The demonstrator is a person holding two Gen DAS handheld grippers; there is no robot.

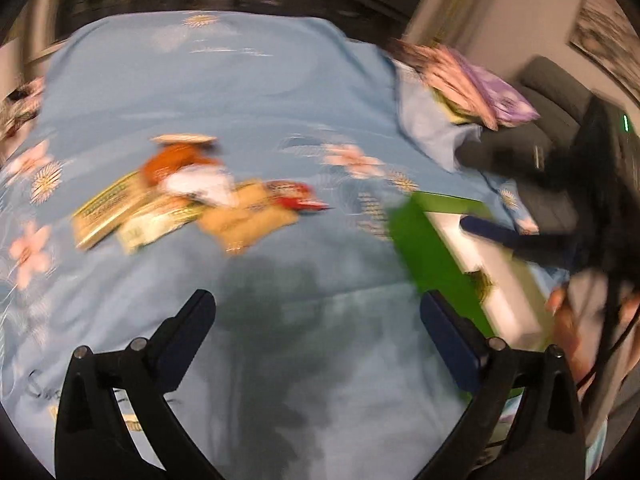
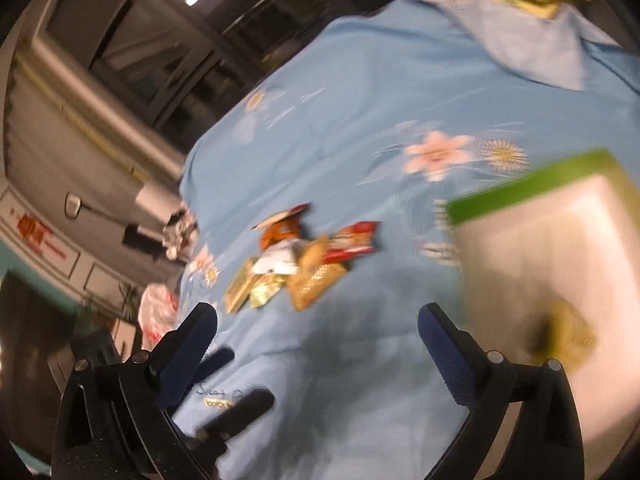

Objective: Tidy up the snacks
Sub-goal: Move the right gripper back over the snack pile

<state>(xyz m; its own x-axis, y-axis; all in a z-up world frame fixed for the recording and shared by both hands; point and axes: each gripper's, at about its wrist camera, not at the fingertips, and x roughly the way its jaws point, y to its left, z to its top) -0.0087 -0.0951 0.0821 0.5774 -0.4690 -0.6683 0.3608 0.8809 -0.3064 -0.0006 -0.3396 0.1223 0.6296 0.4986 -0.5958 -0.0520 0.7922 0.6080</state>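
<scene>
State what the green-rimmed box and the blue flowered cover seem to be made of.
Green-rimmed box: likely cardboard or thin plastic, matte white inside, flat stiff walls; blur leaves it open.
Blue flowered cover: woven fabric, soft matte finish, printed flowers, folds and creases.

Both views smeared by motion. I cannot read any print on the snack packets [image 1: 192, 196] heaped on the blue floral sheet [image 1: 248, 92]. The green-rimmed white box [image 1: 472, 264] is cut off by the right wrist frame edge; a yellowish item inside [image 2: 568, 336] is unidentifiable. The other gripper [image 1: 516, 240] partly covers the box.
</scene>
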